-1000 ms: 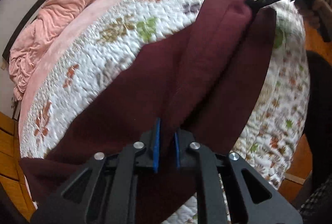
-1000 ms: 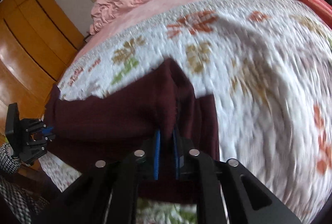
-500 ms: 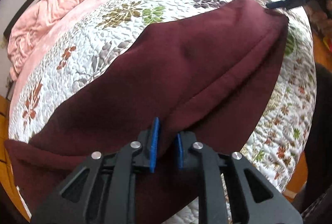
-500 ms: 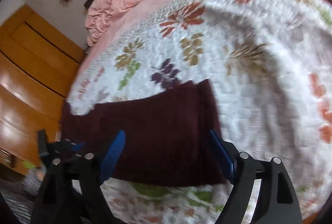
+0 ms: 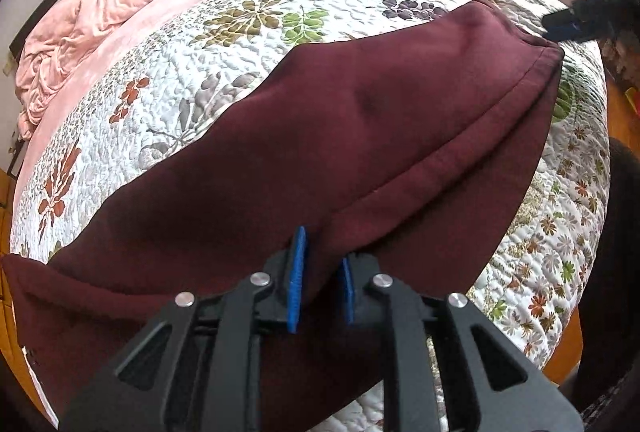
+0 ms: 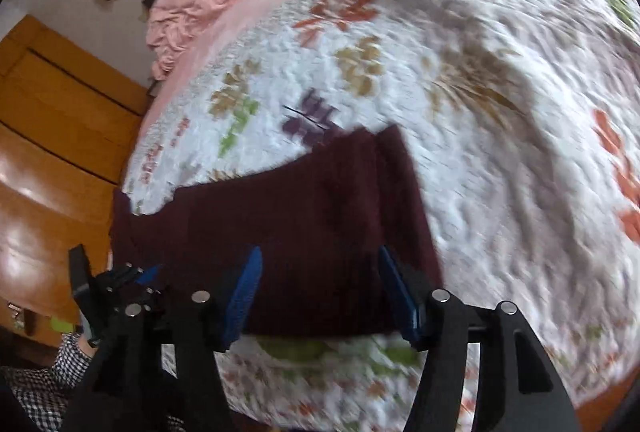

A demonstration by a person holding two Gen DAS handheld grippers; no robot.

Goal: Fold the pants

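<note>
Now: maroon pants [image 5: 340,136] doubled lengthwise across floral quilt [image 5: 224,44], mid-frame. Left gripper [image 5: 320,280] pinching near edge; right gripper [image 6: 320,292] spread wide, clear of cloth.

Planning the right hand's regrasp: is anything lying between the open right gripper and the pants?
Nothing visible. The right gripper hangs with jaws open over the maroon pants, with only bare floral quilt around; the left gripper grips the other end.
</note>
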